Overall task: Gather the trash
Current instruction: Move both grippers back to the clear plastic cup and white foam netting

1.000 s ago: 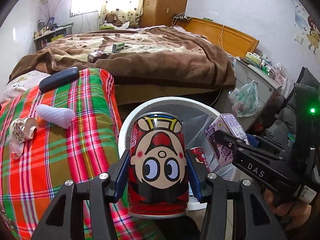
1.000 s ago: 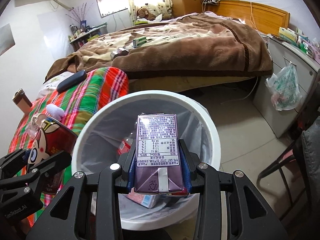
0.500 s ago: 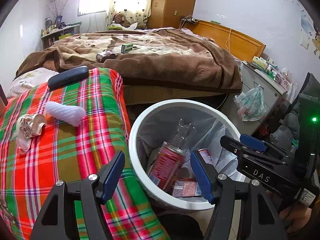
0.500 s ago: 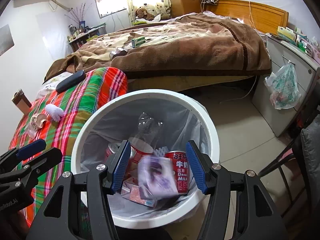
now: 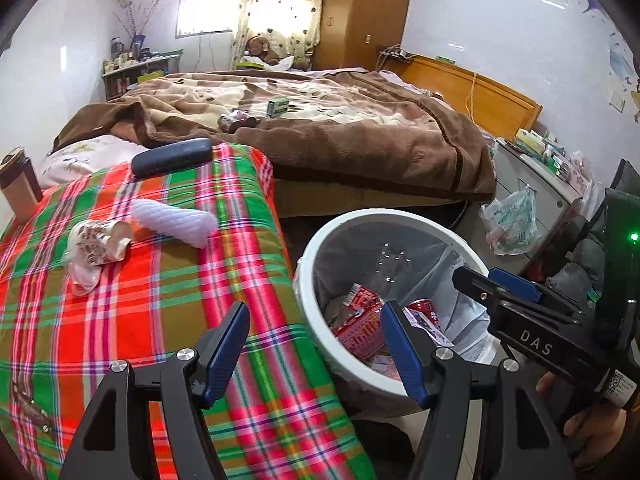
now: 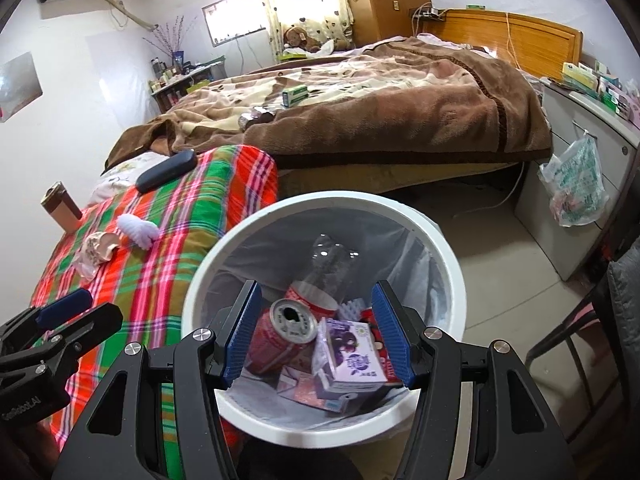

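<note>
1. Over the white bin (image 6: pixel 448 248), the right gripper (image 6: pixel 316 334) hangs with jaws apart, having just opened, nothing between them.
2. Down inside lie the purple carton (image 6: pixel 354 362) and a red can (image 6: pixel 280 332).
3. Left gripper (image 5: pixel 314 344) also just opened, jaws apart and empty, straddling the bin rim and plaid blanket (image 5: pixel 152 300).
4. Crumpled wrapper (image 5: pixel 94 242) and white foam sleeve (image 5: pixel 174 222) sit on that blanket.
</note>
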